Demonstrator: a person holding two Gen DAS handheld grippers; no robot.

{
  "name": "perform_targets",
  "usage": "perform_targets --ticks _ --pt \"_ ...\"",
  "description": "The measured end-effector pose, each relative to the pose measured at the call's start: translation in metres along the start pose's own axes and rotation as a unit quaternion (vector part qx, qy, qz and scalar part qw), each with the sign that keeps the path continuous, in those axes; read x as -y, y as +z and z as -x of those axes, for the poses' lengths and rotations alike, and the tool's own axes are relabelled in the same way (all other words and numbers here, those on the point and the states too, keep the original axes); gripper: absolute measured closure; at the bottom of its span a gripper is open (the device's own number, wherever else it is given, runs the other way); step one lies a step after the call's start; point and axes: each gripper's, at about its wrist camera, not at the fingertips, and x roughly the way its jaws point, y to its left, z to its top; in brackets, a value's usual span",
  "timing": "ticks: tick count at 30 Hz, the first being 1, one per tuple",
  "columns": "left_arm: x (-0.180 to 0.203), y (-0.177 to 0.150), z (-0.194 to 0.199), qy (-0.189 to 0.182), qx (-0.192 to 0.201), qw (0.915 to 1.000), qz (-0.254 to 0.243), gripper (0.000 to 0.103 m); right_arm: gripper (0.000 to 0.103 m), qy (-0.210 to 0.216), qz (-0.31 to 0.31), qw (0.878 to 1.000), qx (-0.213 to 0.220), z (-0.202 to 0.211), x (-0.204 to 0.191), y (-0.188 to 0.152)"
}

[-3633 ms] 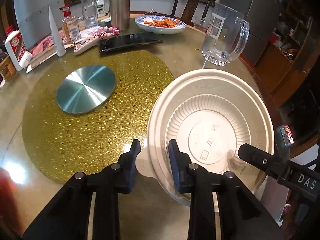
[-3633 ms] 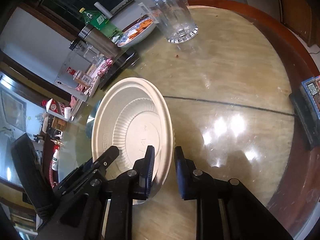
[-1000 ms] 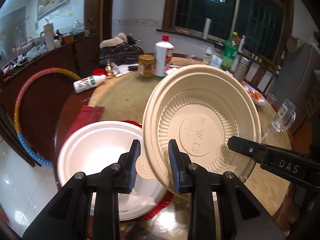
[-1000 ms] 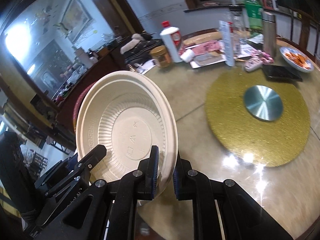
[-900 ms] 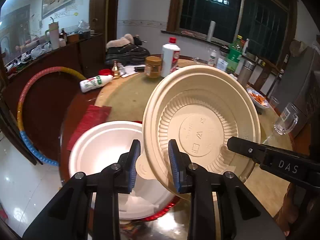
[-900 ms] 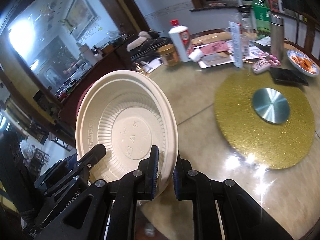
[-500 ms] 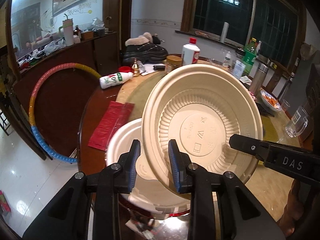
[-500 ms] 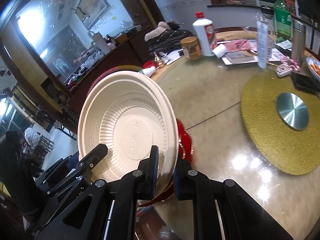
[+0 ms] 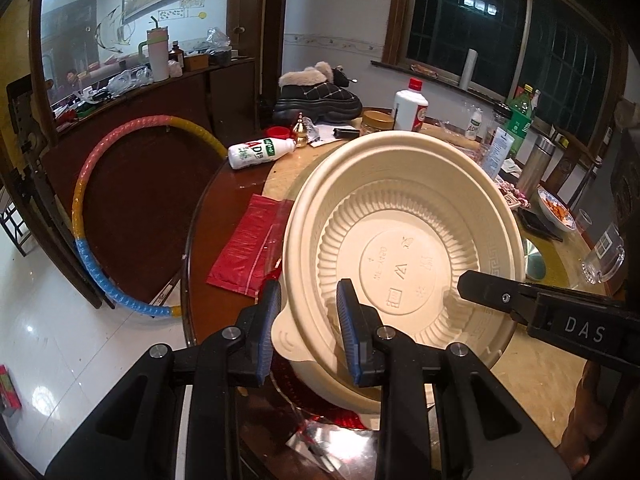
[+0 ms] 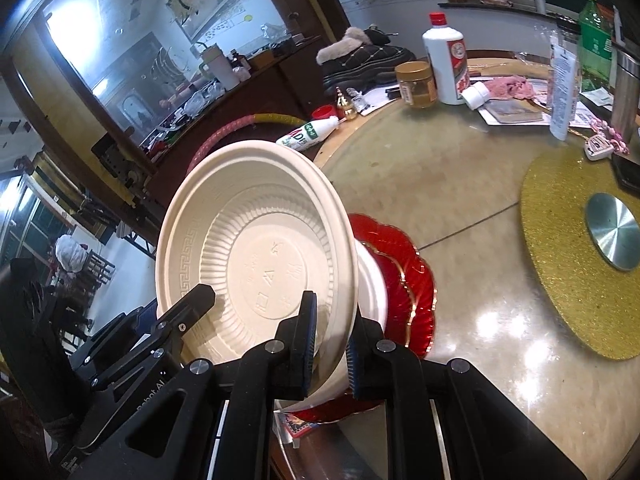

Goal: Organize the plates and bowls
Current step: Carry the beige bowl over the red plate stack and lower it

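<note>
Left gripper pinches the bowl by its rim tab, right gripper clamps the opposite rim, both jaws narrow. Bowl's tilted, held up btwn them, just above a white bowl on a red plate near the table edge.

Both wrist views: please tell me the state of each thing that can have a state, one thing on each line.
Beige bowl: tilted, gripped at two rim spots.
Left gripper: shut on the bowl's rim tab.
Right gripper: shut on the bowl's rim.
Red plate: flat on the table, under a white bowl.
White drink bottle: lying on its side.
White liquor bottle: upright, red cap on.
</note>
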Motion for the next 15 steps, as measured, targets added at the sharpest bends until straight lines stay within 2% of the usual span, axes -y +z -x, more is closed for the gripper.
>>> perform_targets --ticks 3,8,15 --pt "-0.006 0.002 0.002 -0.001 -0.002 1.0 0.002 0.077 0.09 0.001 0.006 1.0 -0.002 -0.003 -0.007 0.001" --pt "-0.01 0.004 -0.006 -0.014 -0.029 0.9995 -0.005 0.077 0.09 -0.003 0.011 1.0 -0.012 -0.006 -0.014 0.002" --pt "-0.016 0.001 -0.017 -0.012 -0.054 0.9984 -0.013 0.077 0.09 -0.008 0.012 0.999 -0.033 -0.018 -0.017 -0.001"
